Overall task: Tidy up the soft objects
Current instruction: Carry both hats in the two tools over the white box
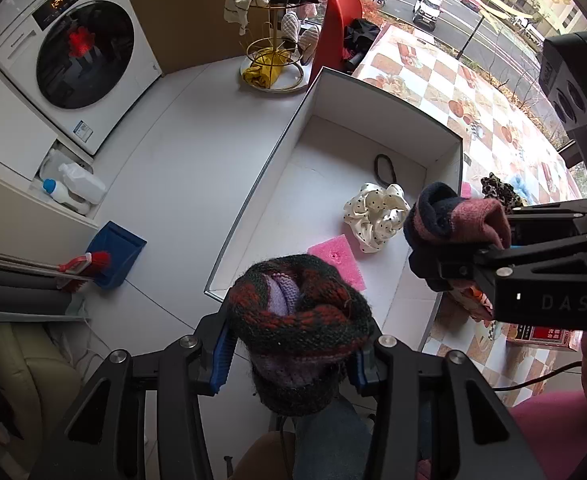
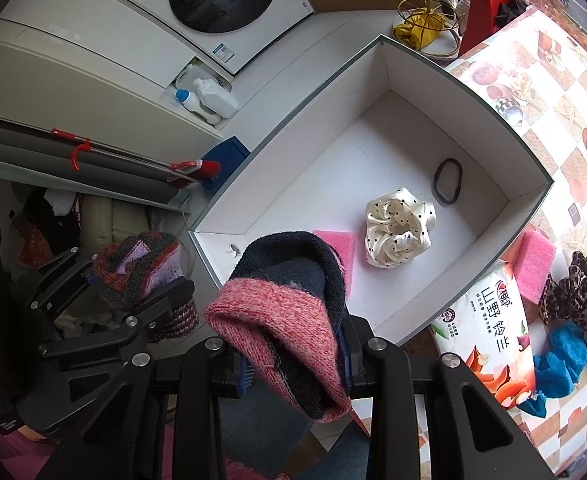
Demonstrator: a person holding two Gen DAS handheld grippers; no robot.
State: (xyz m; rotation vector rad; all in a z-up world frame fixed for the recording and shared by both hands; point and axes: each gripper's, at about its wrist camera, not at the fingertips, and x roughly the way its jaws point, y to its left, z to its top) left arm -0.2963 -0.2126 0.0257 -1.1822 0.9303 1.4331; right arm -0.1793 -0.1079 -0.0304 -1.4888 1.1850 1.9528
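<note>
Red-green knit roll (image 1: 299, 320) clamped in the left gripper (image 1: 293, 364), held above the near corner of the white box (image 1: 261, 184). Pink-navy knit roll (image 2: 289, 320) clenched in the right gripper (image 2: 293, 368), also over the near end of the box. Both rolls off the worktop (image 1: 445, 80), side by side but apart.

Inside the box: dotted cream scrunchie (image 2: 397, 228) near the middle, black hair band (image 2: 448, 181) beyond it toward the far wall, pink sponge (image 1: 339, 262) at the near end, partly hidden behind the pink-navy roll in the right wrist view.

Only in the right wrist view: leopard scrunchie (image 2: 577, 292), blue scrunchie (image 2: 561, 356) and a second pink sponge (image 2: 535, 266) lying on the checked worktop right of the box, plus a printed tissue pack (image 2: 489, 328) just beside the box wall. Left wrist view catches merely a sliver of the leopard scrunchie behind the right gripper.

Only in the left wrist view: street with cars (image 1: 427, 4) through the window, and the full gold wire stand (image 1: 273, 40) draped with clothes.

In both: washing machine (image 1: 77, 56), detergent bottles (image 1: 73, 186) in a recess beside it, blue dustpan (image 1: 113, 254) with red brush (image 1: 93, 262) on the floor, red chair (image 1: 341, 28) past the box.
</note>
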